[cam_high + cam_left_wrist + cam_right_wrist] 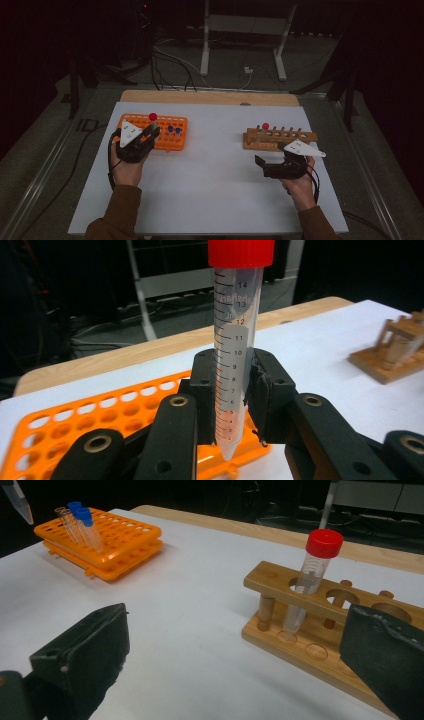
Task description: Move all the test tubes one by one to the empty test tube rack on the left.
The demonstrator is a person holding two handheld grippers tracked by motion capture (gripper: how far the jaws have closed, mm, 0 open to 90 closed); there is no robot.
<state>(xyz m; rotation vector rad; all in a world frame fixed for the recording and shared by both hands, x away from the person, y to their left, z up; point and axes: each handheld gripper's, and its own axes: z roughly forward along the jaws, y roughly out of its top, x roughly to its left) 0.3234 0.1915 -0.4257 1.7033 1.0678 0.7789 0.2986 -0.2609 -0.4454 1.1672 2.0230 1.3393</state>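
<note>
My left gripper (151, 131) (232, 390) is shut on a clear graduated tube with a red cap (235, 355) (153, 117). It holds the tube upright over the near right corner of the orange rack (181, 141) (75, 420), with the pointed tip just above the rack. Two blue-capped tubes (174, 130) (82, 522) stand in that rack. My right gripper (260, 165) (235, 630) is open and holds nothing, lying just in front of the wooden rack (300, 136) (280, 585). A second red-capped tube (265, 126) (312, 575) stands in the wooden rack's left end hole.
The racks sit on a white sheet (210, 190) over a wooden tabletop (200, 96). Beyond the table's far edge are a white stand (205, 45) and cables on the floor. Open sheet lies between the two racks and toward the person.
</note>
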